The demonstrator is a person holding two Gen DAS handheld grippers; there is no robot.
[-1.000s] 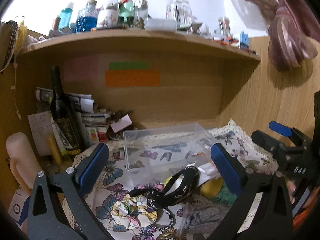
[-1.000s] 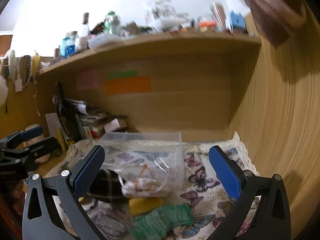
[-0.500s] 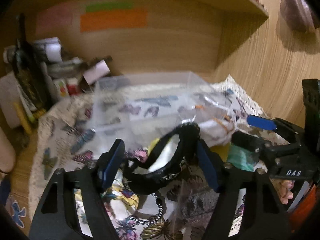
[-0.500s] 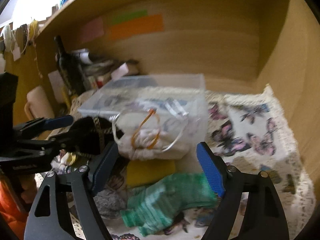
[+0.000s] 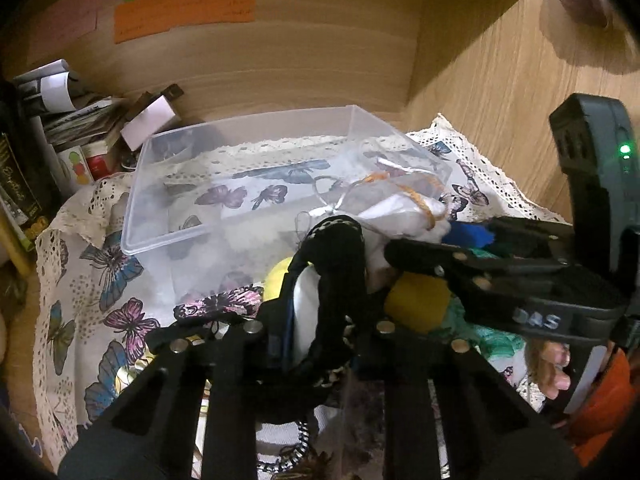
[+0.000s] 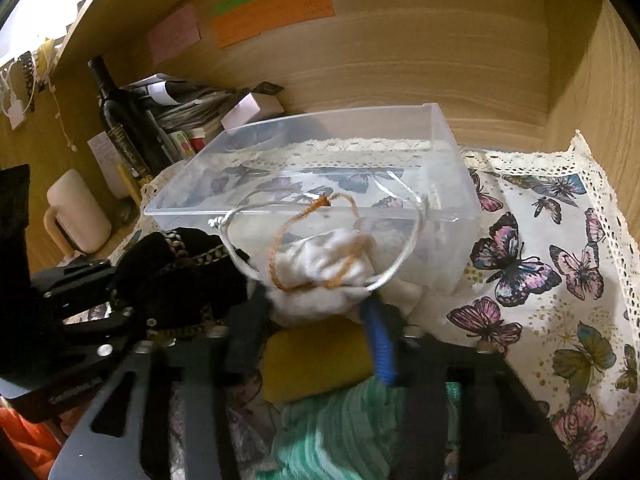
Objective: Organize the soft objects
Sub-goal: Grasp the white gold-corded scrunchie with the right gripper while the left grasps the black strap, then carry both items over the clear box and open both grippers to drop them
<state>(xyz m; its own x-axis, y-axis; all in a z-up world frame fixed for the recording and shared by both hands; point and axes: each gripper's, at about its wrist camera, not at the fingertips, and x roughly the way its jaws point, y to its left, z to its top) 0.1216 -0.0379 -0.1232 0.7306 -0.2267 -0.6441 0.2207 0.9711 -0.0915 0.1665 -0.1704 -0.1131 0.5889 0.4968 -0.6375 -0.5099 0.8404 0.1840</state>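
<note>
My left gripper (image 5: 320,320) is shut on a black padded fabric loop with patterned trim (image 5: 336,264); it also shows in the right wrist view (image 6: 180,276). My right gripper (image 6: 316,320) is shut on a white drawstring pouch with orange and silver cords (image 6: 320,276), which also shows in the left wrist view (image 5: 404,216). A clear plastic box (image 5: 240,176) stands open just behind both; it also shows in the right wrist view (image 6: 320,168). A yellow sponge (image 6: 316,360) and a green knitted piece (image 6: 340,432) lie under my right gripper.
A butterfly-print cloth with lace edge (image 6: 552,264) covers the desk. A dark bottle (image 6: 124,132), papers and small boxes (image 5: 80,120) crowd the back left. A cream mug (image 6: 76,212) stands at the left. Wooden walls close the back and right.
Both grippers have dropped and moved forward onto the pile. The left has shut on the black loop and the right on the white pouch; both were wide open a second ago.
</note>
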